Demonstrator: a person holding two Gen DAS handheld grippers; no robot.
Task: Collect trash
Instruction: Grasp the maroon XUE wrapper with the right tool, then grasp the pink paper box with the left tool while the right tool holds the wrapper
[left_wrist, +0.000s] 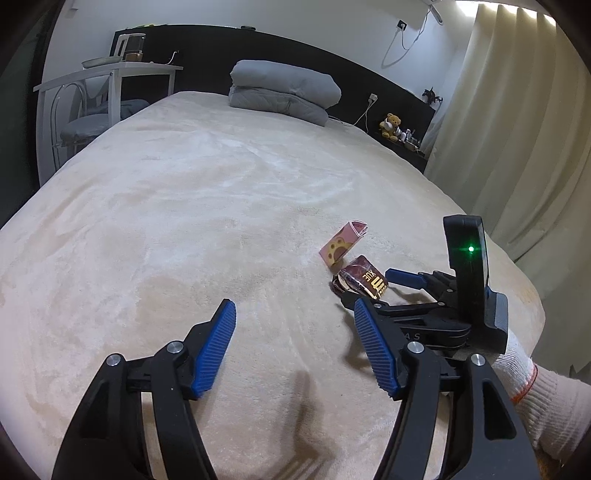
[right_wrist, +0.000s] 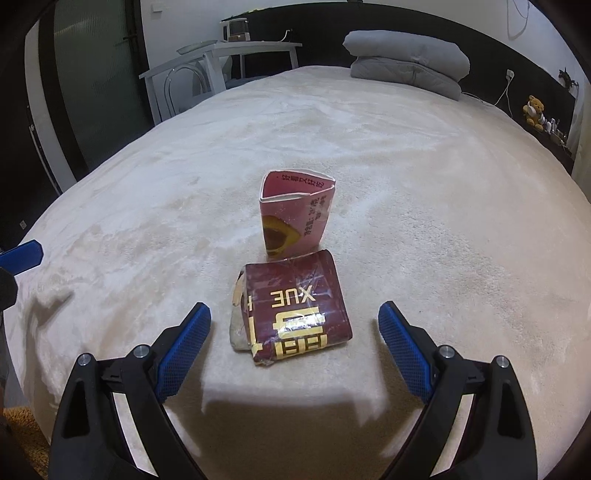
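Observation:
A crumpled dark red packet (right_wrist: 295, 306) with gold letters lies on the cream bed cover (right_wrist: 443, 221). A pink folded wrapper (right_wrist: 295, 214) stands upright just behind it. My right gripper (right_wrist: 294, 314) is open, and the red packet lies between its blue pads without touching them. In the left wrist view the red packet (left_wrist: 364, 278) and pink wrapper (left_wrist: 341, 245) sit to the right, with the right gripper (left_wrist: 369, 288) around the packet. My left gripper (left_wrist: 293, 314) is open and empty over bare cover, left of the trash.
The bed (left_wrist: 184, 203) fills both views. A folded grey blanket (left_wrist: 284, 92) lies at its far end by a dark headboard. A white table and chair (left_wrist: 107, 85) stand far left, a curtain (left_wrist: 517, 147) on the right, a teddy bear (left_wrist: 391, 125) on a shelf.

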